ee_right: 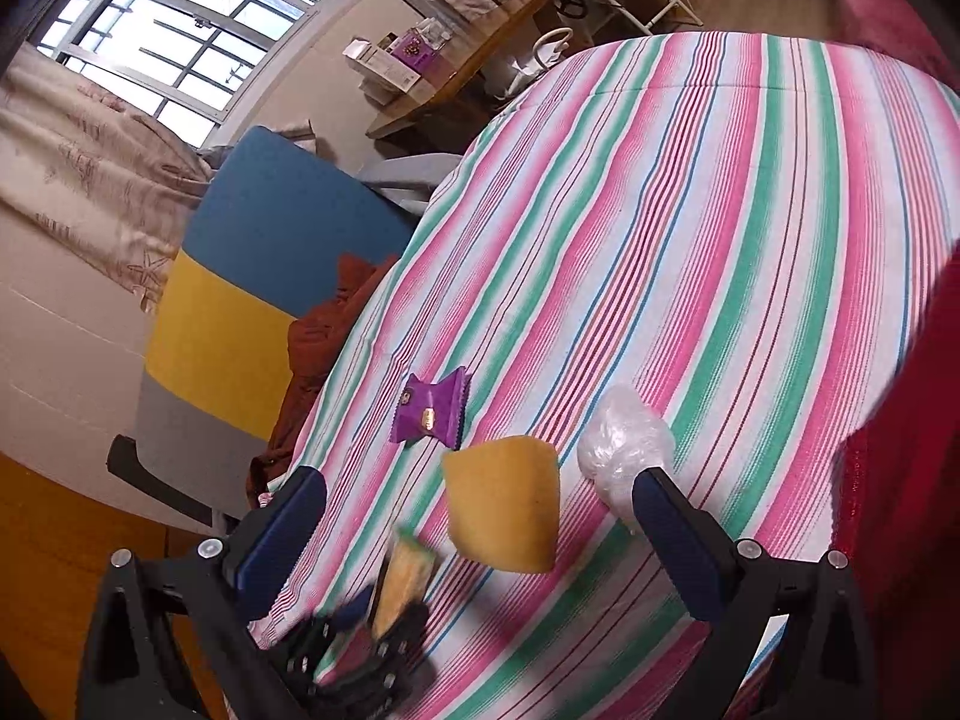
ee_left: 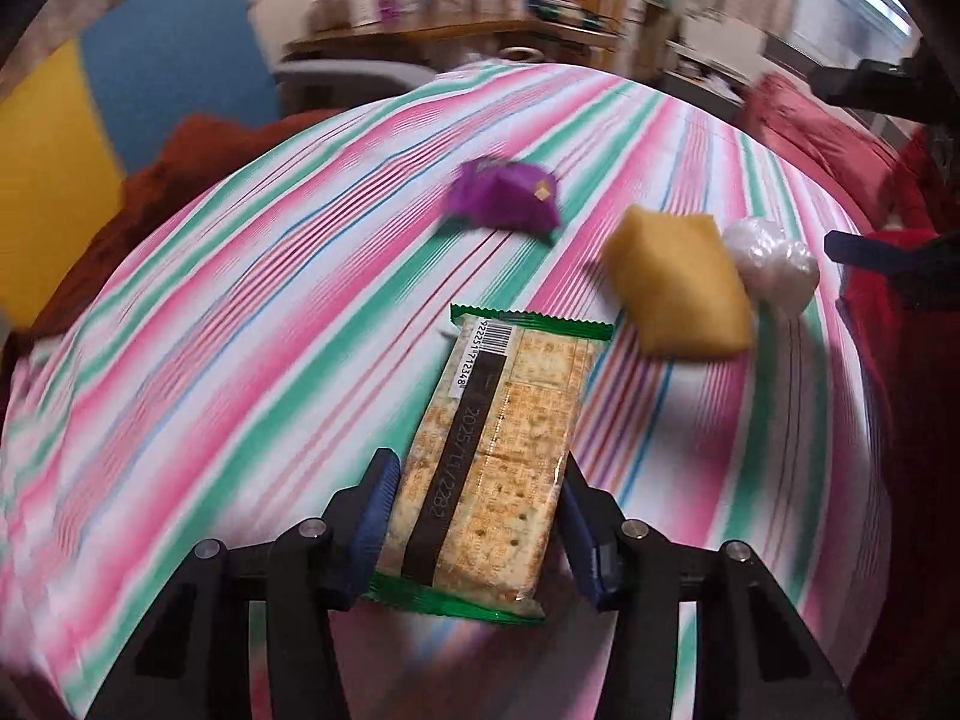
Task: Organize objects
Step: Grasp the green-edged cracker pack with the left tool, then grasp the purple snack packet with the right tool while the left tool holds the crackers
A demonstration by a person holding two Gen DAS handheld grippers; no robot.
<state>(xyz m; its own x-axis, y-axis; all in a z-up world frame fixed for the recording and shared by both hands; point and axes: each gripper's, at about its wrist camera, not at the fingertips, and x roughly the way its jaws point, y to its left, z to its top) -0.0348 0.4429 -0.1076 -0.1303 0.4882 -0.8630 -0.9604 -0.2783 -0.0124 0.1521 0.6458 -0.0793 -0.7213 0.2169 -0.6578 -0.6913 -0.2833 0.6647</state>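
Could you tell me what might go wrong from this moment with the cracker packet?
The left tool pinches the cracker packet only near one end, so it could tilt or slip out. Squeezing harder might crack the crackers. Setting it down carelessly could knock the yellow sponge or purple wrapper close ahead.

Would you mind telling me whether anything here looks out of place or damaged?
Nothing stands out: the cracker packet looks intact in the left gripper, and the purple packet, yellow packet and clear bundle lie on the bedspread.

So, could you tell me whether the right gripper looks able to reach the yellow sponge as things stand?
Probably yes: the right gripper is open and empty, the yellow sponge lies just ahead between its jaws, with nothing across the way.
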